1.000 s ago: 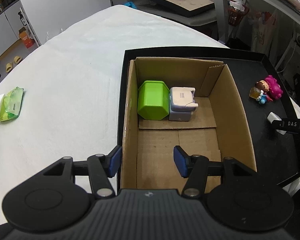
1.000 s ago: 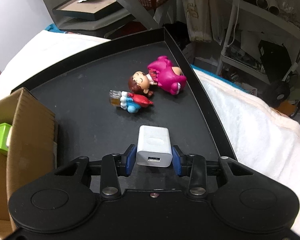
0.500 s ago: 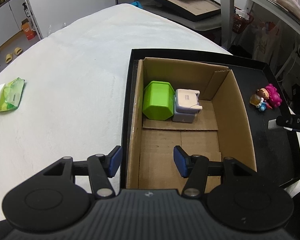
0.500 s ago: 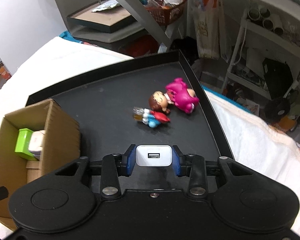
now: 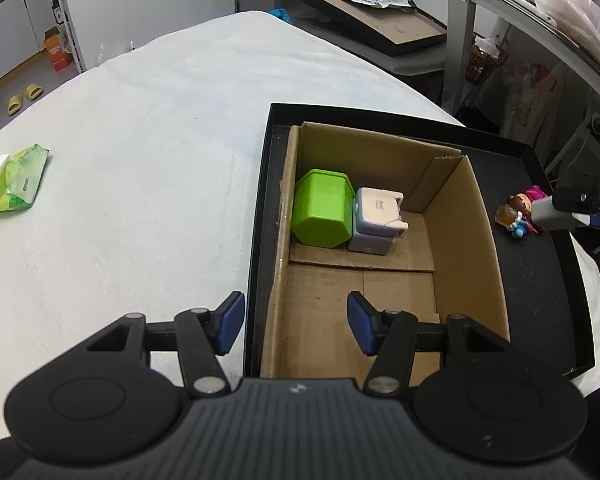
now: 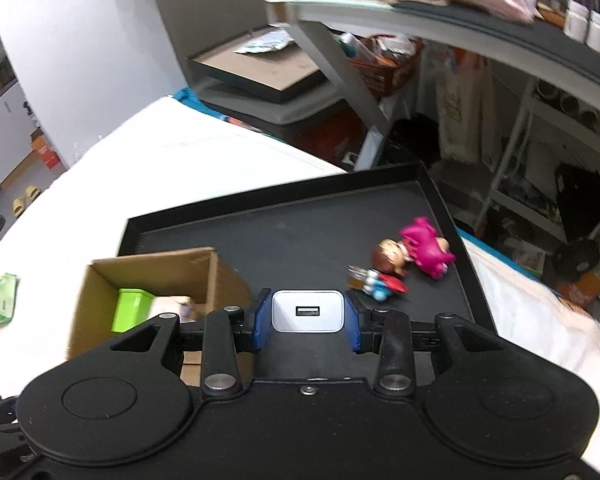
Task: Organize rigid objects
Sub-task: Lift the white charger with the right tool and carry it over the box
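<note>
My right gripper (image 6: 307,318) is shut on a white USB charger (image 6: 308,311), held in the air above the black tray (image 6: 284,240). In the left wrist view the same charger (image 5: 547,212) shows at the right edge, over the toys. An open cardboard box (image 5: 466,216) stands in the tray and holds a green container (image 5: 322,212) and a white device (image 5: 374,216) at its far end. My left gripper (image 5: 294,322) is open, with nothing between its fingers, above the box's near left wall. Small toy figures (image 6: 410,258) lie on the tray to the right of the box.
A green wet-wipe pack (image 5: 18,182) lies on the white cloth-covered table (image 5: 140,160) at far left. Beyond the table stand a framed board (image 5: 372,20), a metal shelf (image 6: 440,20) and storage clutter. The tray's rim (image 5: 572,300) is raised.
The right gripper has lifted the white charger off the tray and carried it up and leftward toward the box. The left gripper has drawn back and up slightly, staying open.
</note>
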A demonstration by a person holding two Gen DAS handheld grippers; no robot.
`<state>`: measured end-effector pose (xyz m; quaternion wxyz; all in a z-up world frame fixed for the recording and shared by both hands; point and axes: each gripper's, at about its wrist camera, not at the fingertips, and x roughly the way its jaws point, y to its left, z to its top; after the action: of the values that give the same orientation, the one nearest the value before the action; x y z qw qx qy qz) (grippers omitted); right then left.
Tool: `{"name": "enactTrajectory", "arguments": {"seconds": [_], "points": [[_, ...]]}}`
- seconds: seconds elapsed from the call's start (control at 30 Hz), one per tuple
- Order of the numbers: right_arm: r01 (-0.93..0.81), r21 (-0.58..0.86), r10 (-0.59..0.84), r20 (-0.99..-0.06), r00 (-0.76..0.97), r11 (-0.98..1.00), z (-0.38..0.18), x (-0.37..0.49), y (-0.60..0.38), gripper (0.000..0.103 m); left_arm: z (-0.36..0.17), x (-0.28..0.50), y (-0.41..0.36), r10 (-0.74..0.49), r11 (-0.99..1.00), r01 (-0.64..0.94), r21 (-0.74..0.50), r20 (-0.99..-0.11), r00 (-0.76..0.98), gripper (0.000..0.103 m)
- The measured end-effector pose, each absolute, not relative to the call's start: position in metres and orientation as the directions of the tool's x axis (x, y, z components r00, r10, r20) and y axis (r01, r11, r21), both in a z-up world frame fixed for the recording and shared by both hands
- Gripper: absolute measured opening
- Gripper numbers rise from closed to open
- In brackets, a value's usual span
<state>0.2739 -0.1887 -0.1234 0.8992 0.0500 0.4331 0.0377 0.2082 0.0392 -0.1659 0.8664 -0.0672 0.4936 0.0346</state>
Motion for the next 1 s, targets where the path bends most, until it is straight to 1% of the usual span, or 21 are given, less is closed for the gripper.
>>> {"name": "enactTrajectory", "arguments": {"seconds": [0.23, 0.53, 0.6, 0.67, 0.73, 0.87, 1.0], "points": [[-0.061, 0.146, 0.153, -0.775, 0.613, 0.987, -0.111, 0.276, -0.165, 0.036, -0.17, 0.21, 0.047, -0.035, 0.984, -0.132, -0.116, -0.865, 0.501, 0.054], [-0.106, 0.112, 0.153, -0.785, 0.6, 0.988, -0.11, 0.281, -0.132, 0.036, -0.174, 0.211, 0.054, -0.077, 0.979, -0.127, -0.161, -0.863, 0.499, 0.051], [-0.114, 0.1, 0.148, -0.79, 0.595, 0.988, -0.112, 0.283, -0.126, 0.036, -0.175, 0.212, 0.056, -0.089, 0.977, -0.127, -0.174, -0.863, 0.497, 0.045], [-0.12, 0.089, 0.143, -0.795, 0.589, 0.989, -0.113, 0.285, -0.121, 0.036, -0.178, 0.212, 0.058, -0.094, 0.975, -0.132, -0.18, -0.868, 0.487, 0.029], [-0.127, 0.081, 0.141, -0.802, 0.581, 0.989, -0.115, 0.287, -0.116, 0.036, -0.18, 0.213, 0.06, -0.098, 0.973, -0.14, -0.185, -0.874, 0.476, 0.021], [-0.152, 0.067, 0.143, -0.805, 0.575, 0.986, -0.116, 0.29, -0.103, 0.036, -0.181, 0.212, 0.063, -0.09, 0.973, -0.147, -0.179, -0.877, 0.472, 0.013], [-0.164, 0.056, 0.141, -0.81, 0.569, 0.985, -0.118, 0.295, -0.094, 0.036, -0.182, 0.211, 0.067, -0.095, 0.97, -0.152, -0.187, -0.876, 0.473, 0.011]]}}
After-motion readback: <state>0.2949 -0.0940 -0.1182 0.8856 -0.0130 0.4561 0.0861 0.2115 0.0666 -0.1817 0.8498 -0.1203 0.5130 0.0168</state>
